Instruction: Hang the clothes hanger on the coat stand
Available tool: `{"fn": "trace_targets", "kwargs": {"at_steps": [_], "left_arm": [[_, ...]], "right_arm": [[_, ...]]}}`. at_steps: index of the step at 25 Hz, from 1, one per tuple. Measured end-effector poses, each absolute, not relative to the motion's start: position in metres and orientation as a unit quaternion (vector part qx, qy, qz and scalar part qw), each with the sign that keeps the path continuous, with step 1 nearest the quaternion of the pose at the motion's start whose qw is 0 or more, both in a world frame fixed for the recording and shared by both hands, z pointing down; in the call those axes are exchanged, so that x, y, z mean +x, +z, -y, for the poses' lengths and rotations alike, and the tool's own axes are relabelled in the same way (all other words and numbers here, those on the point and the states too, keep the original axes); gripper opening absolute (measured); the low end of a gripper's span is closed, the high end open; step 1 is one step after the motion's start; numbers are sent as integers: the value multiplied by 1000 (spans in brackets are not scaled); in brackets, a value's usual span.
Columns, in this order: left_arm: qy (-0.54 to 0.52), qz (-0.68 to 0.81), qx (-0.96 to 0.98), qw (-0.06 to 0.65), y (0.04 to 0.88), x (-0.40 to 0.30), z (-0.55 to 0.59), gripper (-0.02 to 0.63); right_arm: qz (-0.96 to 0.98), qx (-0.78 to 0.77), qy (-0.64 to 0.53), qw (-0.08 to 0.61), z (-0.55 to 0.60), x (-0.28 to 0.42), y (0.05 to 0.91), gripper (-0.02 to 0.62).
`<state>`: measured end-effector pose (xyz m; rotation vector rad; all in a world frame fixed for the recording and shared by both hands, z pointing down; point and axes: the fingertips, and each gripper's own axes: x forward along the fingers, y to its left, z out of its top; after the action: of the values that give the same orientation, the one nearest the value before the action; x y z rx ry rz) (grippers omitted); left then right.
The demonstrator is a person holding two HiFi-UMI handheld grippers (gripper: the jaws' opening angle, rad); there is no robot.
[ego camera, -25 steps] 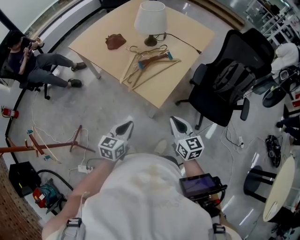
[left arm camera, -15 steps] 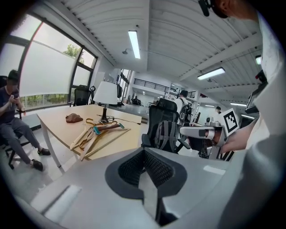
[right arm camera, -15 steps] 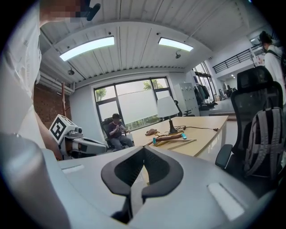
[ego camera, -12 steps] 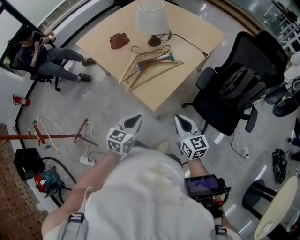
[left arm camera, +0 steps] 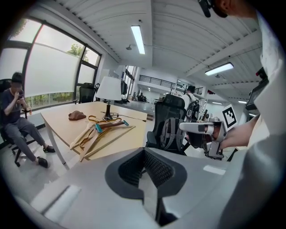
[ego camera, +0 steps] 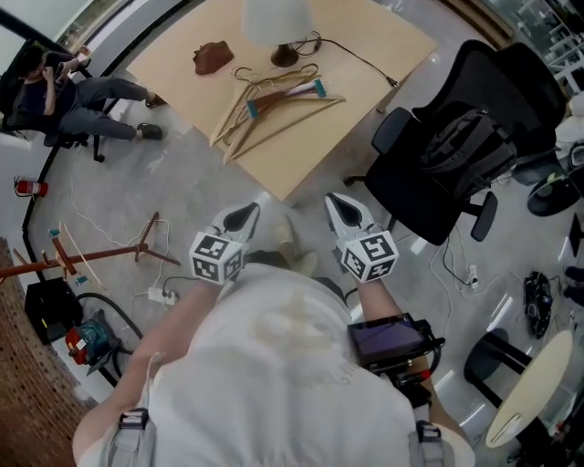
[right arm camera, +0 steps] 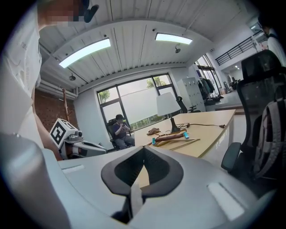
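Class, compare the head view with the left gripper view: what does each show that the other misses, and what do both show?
Only the head view shows the coat stand, the power strip on the floor and the left gripper from above. Only the left gripper view shows the ceiling lights, the windows and that gripper's shut fingers close up. Both show the table, the hangers, the lamp, the black chair, the seated person and the right gripper.
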<state>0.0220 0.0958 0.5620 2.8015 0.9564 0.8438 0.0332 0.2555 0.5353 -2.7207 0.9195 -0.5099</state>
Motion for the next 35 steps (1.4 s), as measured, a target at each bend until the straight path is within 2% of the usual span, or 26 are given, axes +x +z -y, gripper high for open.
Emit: {"fn": "trace_targets", "kwargs": {"at_steps": [8,14,28,35], "left_arm": [[277,-352,893,31,580,84,-141,2],[278,-354,893,34,580,140,-129,2],[291,-319,901,45,597,184,-97,2],[300,-290,908,16,602,219,-108,2]], "right_arm": [[-287,-934,-192,96,-284,83,538,12],[-292,-935,-188,75,-272,137,528,14],[-340,-909,-226,81,-228,209,547,14],[-389,-886,-242,74,-221,249,561,13]]}}
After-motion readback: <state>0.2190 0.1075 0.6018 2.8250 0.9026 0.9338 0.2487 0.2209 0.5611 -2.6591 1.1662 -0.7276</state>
